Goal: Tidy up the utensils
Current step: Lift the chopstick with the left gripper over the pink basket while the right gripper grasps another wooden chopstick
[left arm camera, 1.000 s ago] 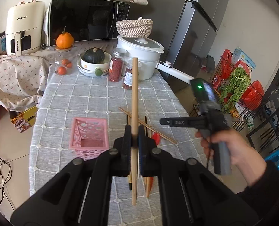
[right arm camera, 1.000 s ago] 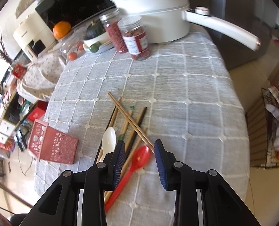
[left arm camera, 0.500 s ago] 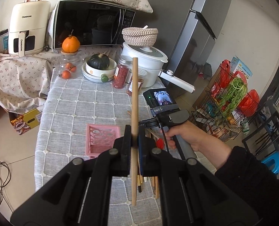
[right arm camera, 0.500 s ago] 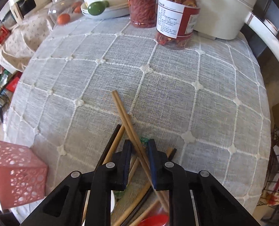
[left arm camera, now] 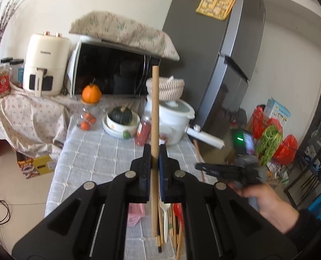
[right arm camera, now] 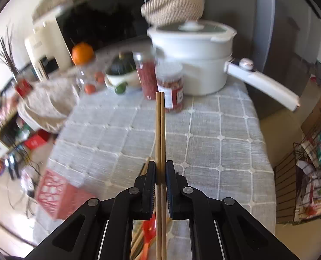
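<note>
My left gripper [left arm camera: 154, 151] is shut on a wooden chopstick [left arm camera: 155, 108] that stands upright between its pads, raised above the table. My right gripper [right arm camera: 160, 169] is shut on a pair of wooden chopsticks [right arm camera: 160, 127] that point forward, lifted off the grey checked tablecloth [right arm camera: 214, 143]. It also shows in the left wrist view [left arm camera: 205, 168], held by a hand at the right. The pink slotted basket [right arm camera: 56, 197] stands at the lower left. More chopsticks, a white spoon [left arm camera: 165, 218] and a red spoon [right arm camera: 148, 231] lie on the cloth beneath the grippers.
At the table's far end stand a white pot with a long handle [right arm camera: 195, 65], two jars of red food [right arm camera: 171, 86], a bowl with a green squash [left arm camera: 120, 119], a glass jar topped with an orange [left arm camera: 91, 93] and a microwave [left arm camera: 115, 73]. A fridge [left arm camera: 229, 65] stands at the right.
My right gripper closed on the pair of chopsticks and lifted them off the cloth. Both grippers rose and tilted up; the left still holds its chopstick.
</note>
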The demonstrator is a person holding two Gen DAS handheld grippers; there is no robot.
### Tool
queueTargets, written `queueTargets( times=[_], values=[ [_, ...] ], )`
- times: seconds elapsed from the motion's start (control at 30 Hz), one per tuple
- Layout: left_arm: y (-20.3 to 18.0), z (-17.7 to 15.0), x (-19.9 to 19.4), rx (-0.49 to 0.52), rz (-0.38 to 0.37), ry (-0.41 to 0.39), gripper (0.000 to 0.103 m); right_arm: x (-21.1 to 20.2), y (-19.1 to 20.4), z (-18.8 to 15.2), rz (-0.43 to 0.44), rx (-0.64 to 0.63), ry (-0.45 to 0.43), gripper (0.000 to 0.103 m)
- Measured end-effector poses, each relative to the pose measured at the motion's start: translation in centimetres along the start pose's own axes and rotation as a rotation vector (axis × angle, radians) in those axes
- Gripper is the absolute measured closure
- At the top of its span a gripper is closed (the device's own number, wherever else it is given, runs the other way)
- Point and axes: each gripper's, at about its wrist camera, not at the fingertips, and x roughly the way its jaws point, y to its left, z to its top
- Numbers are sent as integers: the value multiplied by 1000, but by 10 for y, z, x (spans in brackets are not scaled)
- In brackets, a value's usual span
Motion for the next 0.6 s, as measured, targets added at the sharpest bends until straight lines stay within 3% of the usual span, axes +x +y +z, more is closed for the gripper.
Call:
queueTargets(
  times=[0.13,0.27,0.37,0.6],
  values=[
    [-1,1,-4,-2,33,-112,96,-49,-2,-12,66,57,-118,94],
    [-2,-6,4,38,89,-190,96,-71,-2,-24,124,109,-192,94],
    [1,-13,16,77,124,-206,96,-80,5,-26,156,121,-226,94],
    [24,-26,49,69,198,-140,96,-88,20,-36,165,63,-254,94]
  ],
)
